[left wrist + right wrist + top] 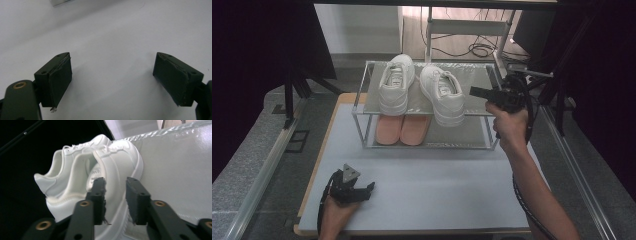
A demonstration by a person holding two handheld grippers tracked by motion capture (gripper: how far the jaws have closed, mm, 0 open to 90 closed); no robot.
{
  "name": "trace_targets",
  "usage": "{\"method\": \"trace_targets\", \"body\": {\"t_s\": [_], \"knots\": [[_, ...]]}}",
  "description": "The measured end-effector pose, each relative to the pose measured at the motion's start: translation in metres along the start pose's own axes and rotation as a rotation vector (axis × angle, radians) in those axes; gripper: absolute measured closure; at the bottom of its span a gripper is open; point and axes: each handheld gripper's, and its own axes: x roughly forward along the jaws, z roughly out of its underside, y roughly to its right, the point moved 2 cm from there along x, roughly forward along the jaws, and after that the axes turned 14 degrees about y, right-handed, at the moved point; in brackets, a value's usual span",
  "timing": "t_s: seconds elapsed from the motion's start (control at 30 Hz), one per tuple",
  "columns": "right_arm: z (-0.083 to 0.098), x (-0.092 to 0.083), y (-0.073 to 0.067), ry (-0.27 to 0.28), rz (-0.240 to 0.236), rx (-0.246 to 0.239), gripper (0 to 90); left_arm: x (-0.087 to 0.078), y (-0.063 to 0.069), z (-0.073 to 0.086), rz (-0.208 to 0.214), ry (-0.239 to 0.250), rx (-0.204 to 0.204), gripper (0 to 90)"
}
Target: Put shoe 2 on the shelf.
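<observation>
The right-hand white lace-up sneaker (443,95) stands on the top tier of a two-tier silver metal shoe rack (362,100), heel toward the person, directly ahead of the right gripper (476,92). In the right gripper view the black jaws frame the shoe's (117,167) side wall and sole edge: the jaws stand a narrow gap apart, and the pads do not press on the shoe (whether a pad brushes the sole cannot be told from here). The grey shelf sheet (180,170) lies to the right of those jaws. Beyond the near shoe, on the far side from the right gripper, sits the second white sneaker (396,85), close beside the first and parallel to it. Beneath them, on the lower tier, lie a pair of pale pink flat slippers (402,129), side by side under the second sneaker.

Well away from the rack, the left gripper (371,187) rests low on the pale grey table mat (437,185) in the person's left hand (336,215). Its jaws stand wide apart, nothing between them but bare mat (112,82).
</observation>
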Motion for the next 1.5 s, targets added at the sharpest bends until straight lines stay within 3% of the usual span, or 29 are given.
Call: {"method": "trace_targets", "body": {"t_s": [0.3,0.5,0.8,1.13,1.5], "knots": [[0.025,-0.01,0.003,-0.037,-0.013,-0.053,90.0,0.0,0.0,0.0,0.001,-0.001,0.001,15.6],[0.045,-0.013,0.001,-0.057,-0.046,-0.066,90.0,0.0,0.0,0.0,0.0,0.0,0.0,15.6],[0.055,-0.008,-0.004,-0.066,-0.088,-0.047,90.0,0.0,0.0,0.0,-0.001,0.002,-0.001,15.6],[0.056,-0.002,-0.008,-0.054,-0.099,-0.044,90.0,0.0,0.0,0.0,-0.001,0.001,0.0,15.6],[0.059,0.019,-0.017,-0.052,-0.116,-0.044,90.0,0.0,0.0,0.0,-0.001,0.003,-0.001,15.6]]}}
